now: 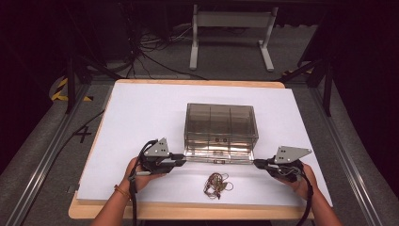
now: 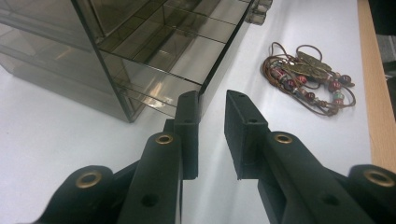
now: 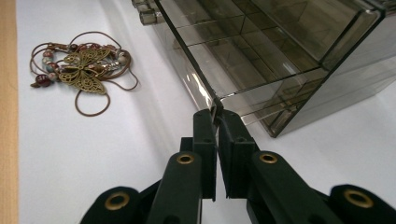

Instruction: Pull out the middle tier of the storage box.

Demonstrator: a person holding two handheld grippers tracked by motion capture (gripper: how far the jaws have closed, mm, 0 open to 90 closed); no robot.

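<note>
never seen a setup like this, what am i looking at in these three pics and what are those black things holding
A person sits at a white table and holds a hand tool with two black jaws in each hand. The high view looks down from above. The other two pictures come from small cameras riding on each tool, looking along its jaws.

On the table stands a smoky clear plastic drawer box with its bottom drawer pulled out. Near the table's front edge lies a beaded cord necklace with a brass butterfly pendant.

The right gripper pinches one end of the drawer's front panel. The left gripper is at the other end, jaws apart, one jaw against the panel's corner; no grip is visible.
</note>
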